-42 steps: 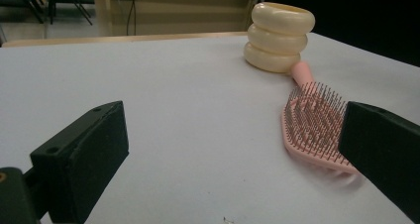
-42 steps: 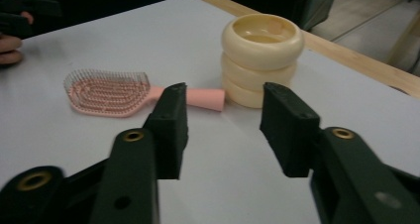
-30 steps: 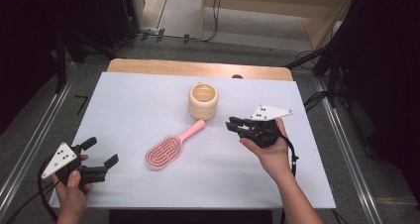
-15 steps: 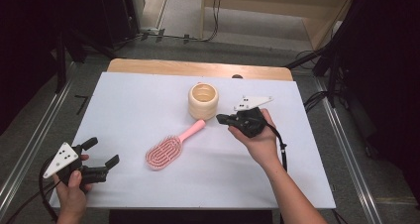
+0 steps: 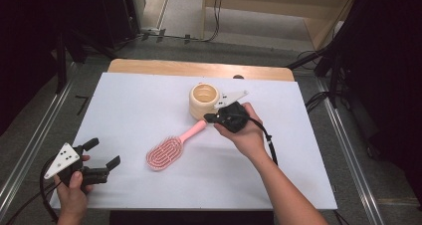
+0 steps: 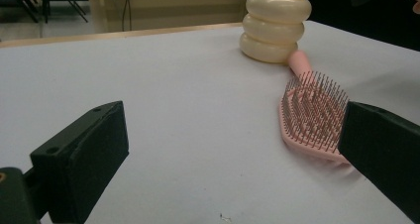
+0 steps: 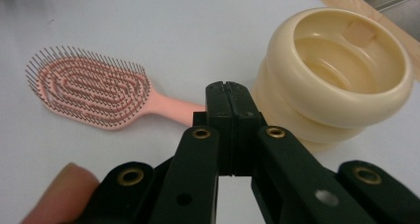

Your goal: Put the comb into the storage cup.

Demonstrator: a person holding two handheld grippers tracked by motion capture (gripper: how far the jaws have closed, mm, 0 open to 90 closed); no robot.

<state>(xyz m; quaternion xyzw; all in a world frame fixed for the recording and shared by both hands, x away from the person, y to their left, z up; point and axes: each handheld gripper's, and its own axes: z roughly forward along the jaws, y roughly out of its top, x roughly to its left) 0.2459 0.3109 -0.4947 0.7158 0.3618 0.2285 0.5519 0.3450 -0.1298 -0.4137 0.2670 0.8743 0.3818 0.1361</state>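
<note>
Right gripper point(image 5: 208, 117), jaws pressed together on nothing, sits mid-frame in the high view above the pink hairbrush point(image 5: 166, 151) handle; the handle's tip is hidden behind the jaws, so contact appears likely but cannot be confirmed. Just beyond stands the cream cup point(image 5: 204, 101). Left gripper point(image 5: 103, 153), jaws spread wide, rests lower left on the white table point(image 5: 139, 105).

Hairbrush point(image 5: 165, 151) before cup point(image 5: 204, 101)
</note>
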